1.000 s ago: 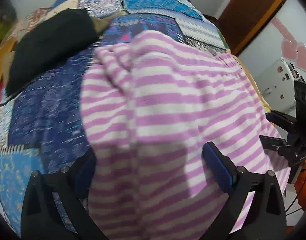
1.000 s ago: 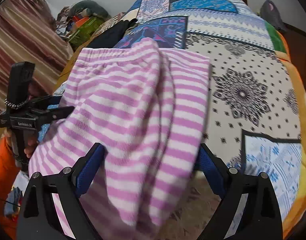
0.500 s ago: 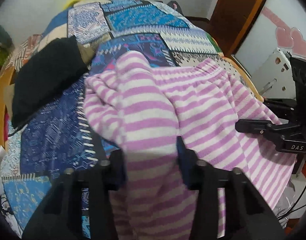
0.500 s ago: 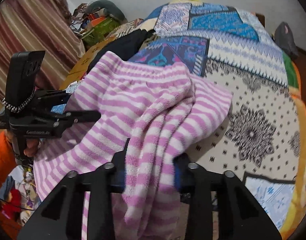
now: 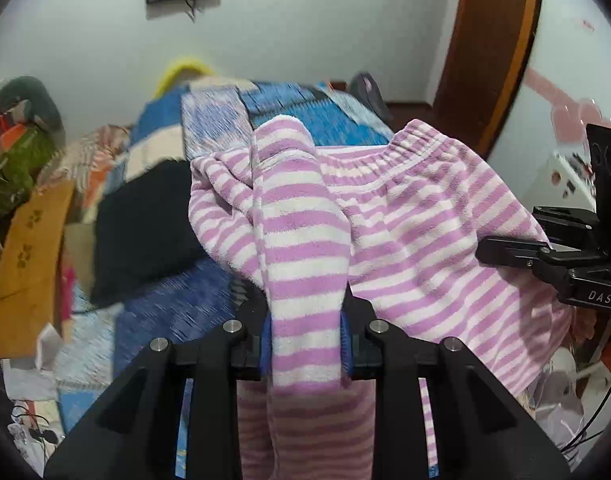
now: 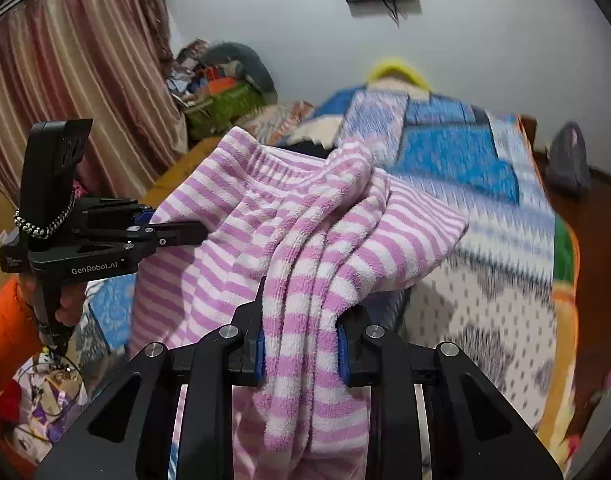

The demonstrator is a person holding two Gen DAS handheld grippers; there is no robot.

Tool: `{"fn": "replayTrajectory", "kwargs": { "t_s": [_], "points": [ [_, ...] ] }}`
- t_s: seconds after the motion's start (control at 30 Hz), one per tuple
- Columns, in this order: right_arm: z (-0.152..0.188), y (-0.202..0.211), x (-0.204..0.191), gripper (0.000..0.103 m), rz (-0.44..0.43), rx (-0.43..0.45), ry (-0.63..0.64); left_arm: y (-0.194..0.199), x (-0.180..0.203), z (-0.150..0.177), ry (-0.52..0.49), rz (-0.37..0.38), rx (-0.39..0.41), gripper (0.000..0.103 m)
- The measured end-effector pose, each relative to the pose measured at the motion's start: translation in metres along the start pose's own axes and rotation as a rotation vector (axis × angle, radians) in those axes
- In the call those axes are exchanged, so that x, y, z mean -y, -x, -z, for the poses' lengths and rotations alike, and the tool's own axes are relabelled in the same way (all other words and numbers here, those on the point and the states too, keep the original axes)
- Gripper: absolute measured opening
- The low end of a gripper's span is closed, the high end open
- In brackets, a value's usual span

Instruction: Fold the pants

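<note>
From the left wrist: the left gripper [image 5: 305,344] is clamped tight on a bunched fold of the pants [image 5: 405,216], pink-and-white stripes squeezed between the blue pads [image 5: 265,344]. The pants hang lifted above the bed [image 5: 165,304], waistband up top, fabric draping down past the jaws. Off to the right, the right gripper [image 5: 505,250] bites the other side of the cloth. A black garment [image 5: 145,220] lies on the quilt at left, and a wooden door [image 5: 493,48] stands behind.

From the right wrist: the right gripper [image 6: 299,348] is closed on its own thick fold of pants [image 6: 265,216], several layers pinched together. The left gripper [image 6: 177,236] is at the left, pinching the cloth's edge. The quilted bed [image 6: 485,240] stretches beyond, blurred. A striped curtain [image 6: 77,80] hangs at left.
</note>
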State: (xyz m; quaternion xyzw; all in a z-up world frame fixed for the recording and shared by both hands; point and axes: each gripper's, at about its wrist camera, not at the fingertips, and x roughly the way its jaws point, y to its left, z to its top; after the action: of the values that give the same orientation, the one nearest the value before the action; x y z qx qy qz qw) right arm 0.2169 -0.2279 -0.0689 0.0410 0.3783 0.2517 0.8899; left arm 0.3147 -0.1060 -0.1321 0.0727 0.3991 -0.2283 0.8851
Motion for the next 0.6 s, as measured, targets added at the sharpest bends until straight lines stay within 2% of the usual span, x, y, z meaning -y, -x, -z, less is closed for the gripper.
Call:
{"fn": "replayTrajectory", "kwargs": {
  "t_s": [0.2, 0.4, 0.6],
  "points": [
    [-0.045, -0.015, -0.021, 0.023, -0.003, 0.065, 0.079, 0.012, -0.041, -0.029, 0.009, -0.077, 0.067, 0.026],
    [-0.094, -0.056, -0.039, 0.023, -0.020, 0.109, 0.147, 0.014, -0.106, -0.065, 0.056, -0.152, 0.110, 0.026],
    [-0.148, -0.104, -0.048, 0.023, -0.043, 0.171, 0.171, 0.005, -0.170, -0.101, 0.095, -0.187, 0.154, 0.026]
  ]
}}
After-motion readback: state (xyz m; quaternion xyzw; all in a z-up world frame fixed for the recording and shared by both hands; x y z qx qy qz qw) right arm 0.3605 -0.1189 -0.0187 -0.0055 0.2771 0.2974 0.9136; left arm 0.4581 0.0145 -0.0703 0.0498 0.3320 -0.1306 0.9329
